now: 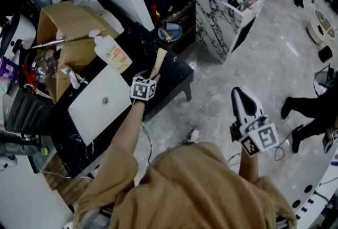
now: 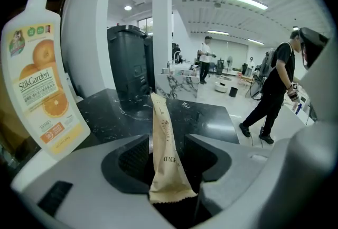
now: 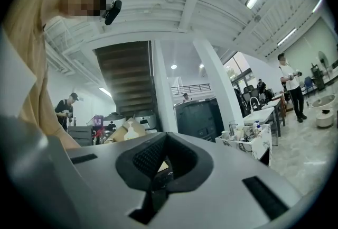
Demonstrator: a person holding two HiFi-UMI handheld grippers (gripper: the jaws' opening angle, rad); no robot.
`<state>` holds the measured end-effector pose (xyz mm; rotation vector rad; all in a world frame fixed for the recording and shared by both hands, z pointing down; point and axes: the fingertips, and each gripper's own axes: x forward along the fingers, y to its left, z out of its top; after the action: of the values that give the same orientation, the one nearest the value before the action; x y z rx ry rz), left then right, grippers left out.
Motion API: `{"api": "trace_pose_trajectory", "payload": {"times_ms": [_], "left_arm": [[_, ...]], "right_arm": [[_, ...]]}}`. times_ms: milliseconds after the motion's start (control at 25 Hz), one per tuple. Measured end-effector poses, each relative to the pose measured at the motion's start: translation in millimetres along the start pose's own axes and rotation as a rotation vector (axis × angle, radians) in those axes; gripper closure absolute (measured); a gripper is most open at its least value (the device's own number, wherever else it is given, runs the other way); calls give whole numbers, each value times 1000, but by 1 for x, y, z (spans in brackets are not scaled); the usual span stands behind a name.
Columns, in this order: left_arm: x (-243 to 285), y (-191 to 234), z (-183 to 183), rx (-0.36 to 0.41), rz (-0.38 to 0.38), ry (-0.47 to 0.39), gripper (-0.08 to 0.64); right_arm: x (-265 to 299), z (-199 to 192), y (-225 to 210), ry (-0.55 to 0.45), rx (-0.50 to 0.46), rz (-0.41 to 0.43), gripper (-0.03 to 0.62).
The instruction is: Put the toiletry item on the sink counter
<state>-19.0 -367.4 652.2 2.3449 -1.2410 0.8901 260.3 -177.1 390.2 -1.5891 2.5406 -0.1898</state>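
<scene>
Sachet (image 2: 165, 167): tan paper, long, slim, crimped end, dark print. Stands btwn L gripper (image 2: 168, 142) fingers, which are apart. R gripper (image 3: 166, 164): fingers together, empty.

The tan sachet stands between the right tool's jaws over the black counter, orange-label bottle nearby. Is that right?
No: the tan sachet stands between the open jaws of the left tool, not the right tool, whose jaws are shut and empty. The left gripper view shows it; black counter and orange-label bottle as stated.
</scene>
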Motion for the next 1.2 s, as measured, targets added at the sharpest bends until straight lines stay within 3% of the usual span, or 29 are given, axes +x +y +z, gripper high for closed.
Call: {"api": "trace_pose_trajectory", "payload": {"times_ms": [200,880,1200], "left_arm": [[-13,4,2,-25,7,-48,327],[-82,17,-4,-112,-1,-188,324],[-111,26,-30,-128,5,-197,325]], "right_arm": [[3,-3,9,8,1,20,589],[11,-16,91,59,-20,98,589],[4,-18,136,82,-49,122,589]]}}
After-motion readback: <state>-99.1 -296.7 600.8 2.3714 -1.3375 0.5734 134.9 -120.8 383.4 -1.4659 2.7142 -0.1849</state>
